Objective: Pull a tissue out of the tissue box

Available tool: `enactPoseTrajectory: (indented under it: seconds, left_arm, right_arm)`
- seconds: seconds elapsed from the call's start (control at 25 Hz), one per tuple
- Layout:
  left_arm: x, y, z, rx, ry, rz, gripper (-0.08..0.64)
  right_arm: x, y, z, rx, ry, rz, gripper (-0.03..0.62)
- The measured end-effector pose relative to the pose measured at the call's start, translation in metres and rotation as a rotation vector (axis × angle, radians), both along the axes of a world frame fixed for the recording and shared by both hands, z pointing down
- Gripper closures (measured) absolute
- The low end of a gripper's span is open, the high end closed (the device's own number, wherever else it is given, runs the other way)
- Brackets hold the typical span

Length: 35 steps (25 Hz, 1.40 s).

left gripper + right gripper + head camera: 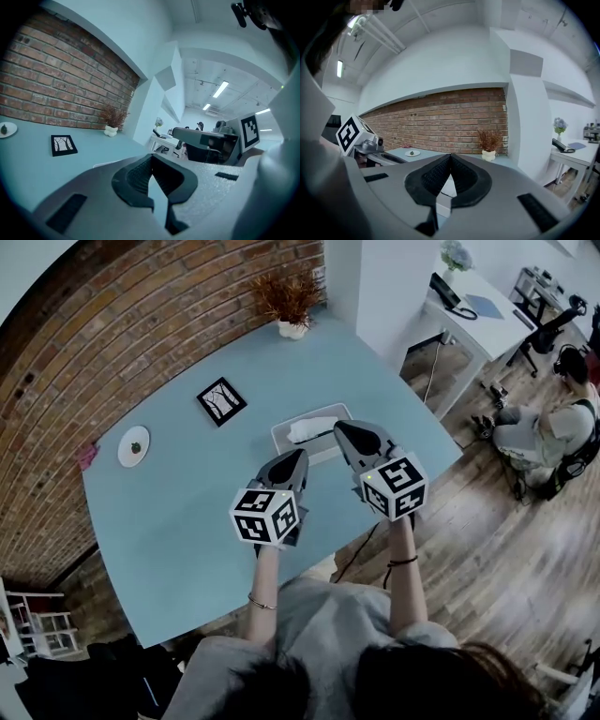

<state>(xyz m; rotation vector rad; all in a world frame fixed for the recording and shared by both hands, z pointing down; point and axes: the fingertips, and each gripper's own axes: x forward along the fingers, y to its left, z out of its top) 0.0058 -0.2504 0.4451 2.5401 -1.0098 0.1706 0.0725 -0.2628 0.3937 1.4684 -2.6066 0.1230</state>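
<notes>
Pale blue surface (169, 521), and the tissue box (281, 437) sat at frame centre, a white tissue (312, 428) poking up. Left tool (301, 454) and right tool (340, 426) hovered just beside it, both pinched shut, gripping nothing.

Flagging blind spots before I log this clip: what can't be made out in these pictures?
- Head view: the left tool and right tool cover the near side of the tissue box.
- Left gripper view: the tool's own body hides almost all of the box.
- Head view: the dark bit on the plate is too small to identify, as is the drawing in the framed picture.
</notes>
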Motion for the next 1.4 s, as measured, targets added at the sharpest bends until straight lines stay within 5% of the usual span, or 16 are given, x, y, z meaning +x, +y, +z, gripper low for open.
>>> enactPoseTrajectory:
  seconds: [0.64, 1.2, 1.4]
  left_arm:
    - [0.003, -0.045, 0.039, -0.119, -0.001, -0.127, 0.557]
    - [-0.014, -0.062, 0.049, -0.132, -0.020, -0.263, 0.557]
    - [-0.014, -0.066, 0.056, -0.150, -0.020, -0.293, 0.557]
  right_arm:
    - [0.003, -0.063, 0.036, -0.090, 0.180, -0.156, 0.592]
    - [-0.017, -0.095, 0.075, -0.199, 0.285, -0.356, 0.588]
    - [-0.017, -0.098, 0.101, -0.299, 0.325, -0.398, 0.483]
